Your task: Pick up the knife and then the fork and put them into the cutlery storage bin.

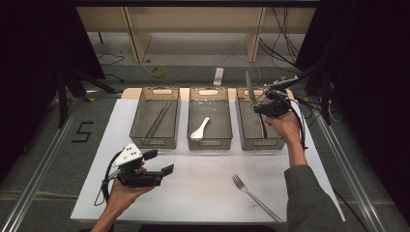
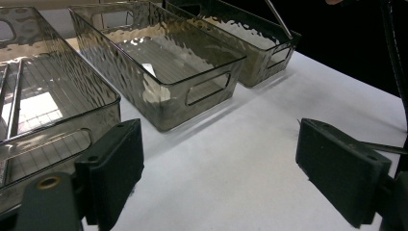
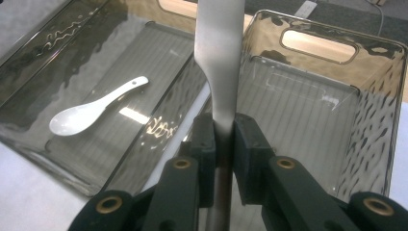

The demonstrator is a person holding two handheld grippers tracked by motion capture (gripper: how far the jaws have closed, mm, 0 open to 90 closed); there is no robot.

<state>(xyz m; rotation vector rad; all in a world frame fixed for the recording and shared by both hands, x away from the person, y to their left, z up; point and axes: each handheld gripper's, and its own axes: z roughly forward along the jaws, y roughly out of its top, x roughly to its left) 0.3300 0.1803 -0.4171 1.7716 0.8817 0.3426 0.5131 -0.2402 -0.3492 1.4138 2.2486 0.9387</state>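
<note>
A white spoon (image 1: 200, 128) lies in the middle bin (image 1: 210, 141), chopsticks (image 1: 158, 119) rest in the left bin (image 1: 154, 141), and a fork (image 1: 255, 197) sits on the white table (image 1: 198, 188), near its front edge.

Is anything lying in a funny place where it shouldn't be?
Maybe the fork. It lies loose on the white table, while the spoon and chopsticks sit in bins. The right gripper holds a knife over the right bin.

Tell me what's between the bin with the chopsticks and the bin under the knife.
A third clear bin holding a white spoon sits between the chopsticks bin and the right bin, in the high view.
</note>
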